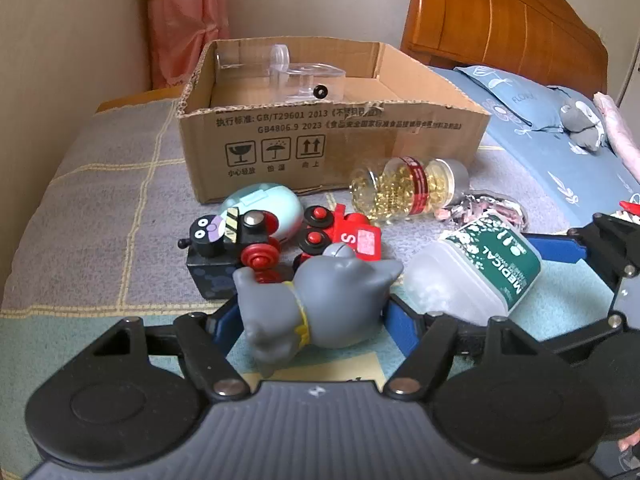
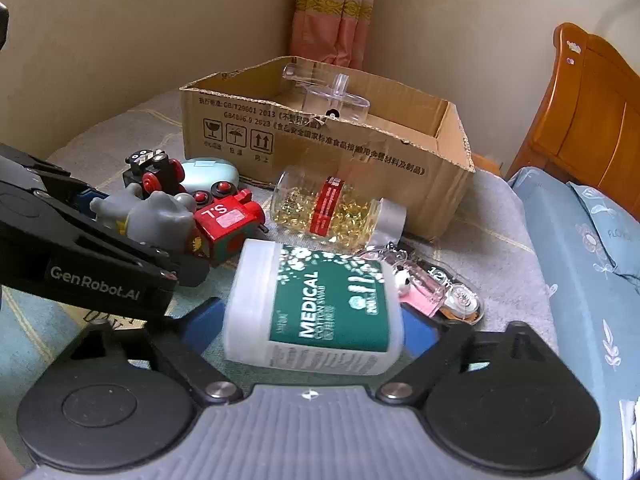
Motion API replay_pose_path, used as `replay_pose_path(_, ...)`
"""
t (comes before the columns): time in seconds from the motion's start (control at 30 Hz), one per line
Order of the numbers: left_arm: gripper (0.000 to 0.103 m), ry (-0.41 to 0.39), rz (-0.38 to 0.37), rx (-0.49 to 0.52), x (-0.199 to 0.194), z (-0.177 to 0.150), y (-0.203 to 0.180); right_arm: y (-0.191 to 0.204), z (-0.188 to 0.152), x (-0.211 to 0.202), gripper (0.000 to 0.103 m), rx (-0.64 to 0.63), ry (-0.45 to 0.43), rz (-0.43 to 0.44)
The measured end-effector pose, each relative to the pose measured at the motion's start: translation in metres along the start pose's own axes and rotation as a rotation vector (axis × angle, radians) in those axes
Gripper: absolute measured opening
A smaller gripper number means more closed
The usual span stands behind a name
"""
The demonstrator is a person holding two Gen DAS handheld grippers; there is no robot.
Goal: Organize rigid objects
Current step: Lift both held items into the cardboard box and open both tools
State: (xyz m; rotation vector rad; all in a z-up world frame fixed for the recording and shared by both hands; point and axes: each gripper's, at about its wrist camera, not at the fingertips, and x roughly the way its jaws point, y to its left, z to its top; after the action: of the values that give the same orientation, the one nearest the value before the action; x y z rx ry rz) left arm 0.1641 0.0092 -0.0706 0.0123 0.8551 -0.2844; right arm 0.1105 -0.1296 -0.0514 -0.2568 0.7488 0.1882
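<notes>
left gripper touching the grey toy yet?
Touching. Left wrist view: both blue pads of the left gripper press the sides of the grey toy.

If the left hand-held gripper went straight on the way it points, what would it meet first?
The gray elephant toy already sits between the fingers of the left hand-held gripper, so it would move along. Past it, the red toy train looks first in line, then the cardboard box; depth is uncertain.

Black gripper (image 2: 316,320) linkages, blue pads, silver screws, grey ribbed housing, "GenRobot.AI" lettering.
</notes>
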Motion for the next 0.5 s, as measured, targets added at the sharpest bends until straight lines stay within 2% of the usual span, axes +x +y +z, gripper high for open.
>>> replay_pose_path(0.27,0.072,0.009,0.006,0.050,-0.0067,-0.0050,0.0007,-0.0087,-0.0024,-0.0081,0.088,0.042,0.037,0.068)
replay_pose_path(0.5,0.074,0.026,-0.002,0.021,-0.0041,-0.0028,0.0050,-0.0085,0.0038,-0.0004,0.092,0.045,0.067,0.091)
